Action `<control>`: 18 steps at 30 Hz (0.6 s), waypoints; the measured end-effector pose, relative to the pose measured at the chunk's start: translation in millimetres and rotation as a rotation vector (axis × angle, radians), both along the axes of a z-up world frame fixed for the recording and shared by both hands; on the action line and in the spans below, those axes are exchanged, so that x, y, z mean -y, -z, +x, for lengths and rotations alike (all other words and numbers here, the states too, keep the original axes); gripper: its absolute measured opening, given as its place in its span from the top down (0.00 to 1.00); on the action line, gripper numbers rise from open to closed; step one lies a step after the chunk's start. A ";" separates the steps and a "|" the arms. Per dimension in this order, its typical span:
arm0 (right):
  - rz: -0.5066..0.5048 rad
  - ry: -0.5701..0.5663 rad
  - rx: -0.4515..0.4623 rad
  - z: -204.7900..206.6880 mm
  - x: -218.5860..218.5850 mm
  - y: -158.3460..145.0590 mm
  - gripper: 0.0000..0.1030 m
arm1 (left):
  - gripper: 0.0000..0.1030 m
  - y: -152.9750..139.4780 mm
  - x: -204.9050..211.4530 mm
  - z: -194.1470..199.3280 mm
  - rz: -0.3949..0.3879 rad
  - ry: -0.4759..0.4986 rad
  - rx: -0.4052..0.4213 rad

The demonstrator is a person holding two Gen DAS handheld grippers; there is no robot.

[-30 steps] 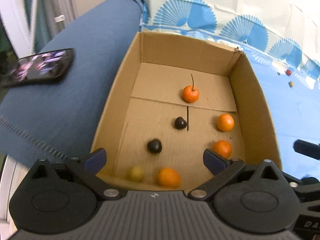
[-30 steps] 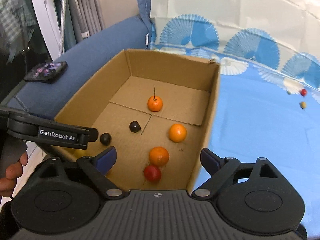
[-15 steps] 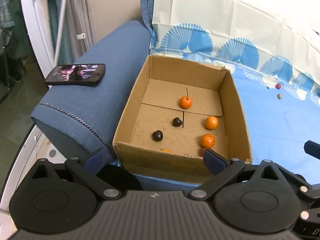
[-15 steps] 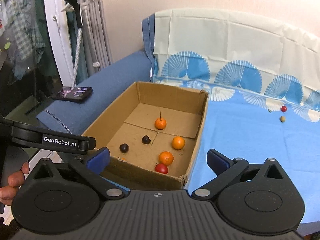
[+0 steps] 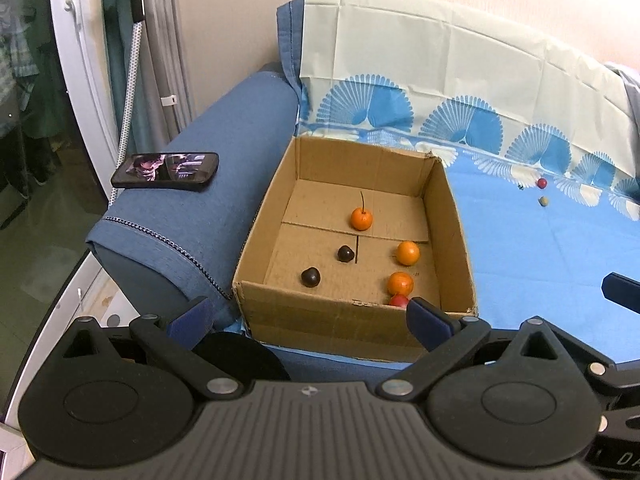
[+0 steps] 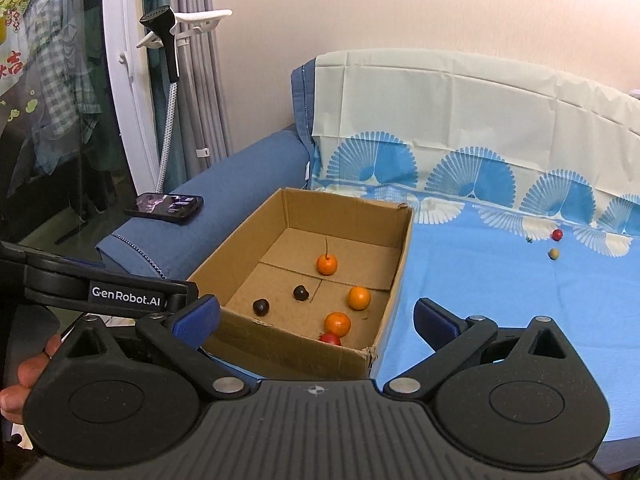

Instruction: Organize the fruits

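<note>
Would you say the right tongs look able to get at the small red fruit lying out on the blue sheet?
Probably yes: the right tongs are open and empty, and the red fruit lies exposed on the sheet, nothing between.

Blue-sheeted sofa [image 6: 480, 308] with cardboard box [image 6: 384, 304], two loose fruits [image 6: 557, 234], phone [image 6: 164, 206].
</note>
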State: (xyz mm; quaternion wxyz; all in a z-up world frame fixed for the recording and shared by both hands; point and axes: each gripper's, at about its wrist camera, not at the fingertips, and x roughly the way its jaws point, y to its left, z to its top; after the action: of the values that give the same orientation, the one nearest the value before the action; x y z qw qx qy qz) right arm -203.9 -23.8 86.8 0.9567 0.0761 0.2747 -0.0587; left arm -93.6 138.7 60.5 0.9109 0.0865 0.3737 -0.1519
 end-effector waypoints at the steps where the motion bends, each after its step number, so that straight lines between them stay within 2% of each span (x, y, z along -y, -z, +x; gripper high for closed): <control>1: -0.001 0.001 0.002 -0.5 -0.1 -0.6 0.01 | 0.00 -0.4 -0.6 -0.6 -0.001 0.001 0.001; 18: -0.003 0.002 -0.031 7.4 -2.9 2.1 0.01 | 0.00 2.5 -2.2 5.3 -0.006 0.006 -0.010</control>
State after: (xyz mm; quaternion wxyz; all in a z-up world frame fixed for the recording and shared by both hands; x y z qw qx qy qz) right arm -196.6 -20.9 84.6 0.9524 0.0738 0.2892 -0.0612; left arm -88.3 140.9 58.0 0.9089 0.0840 0.3773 -0.1565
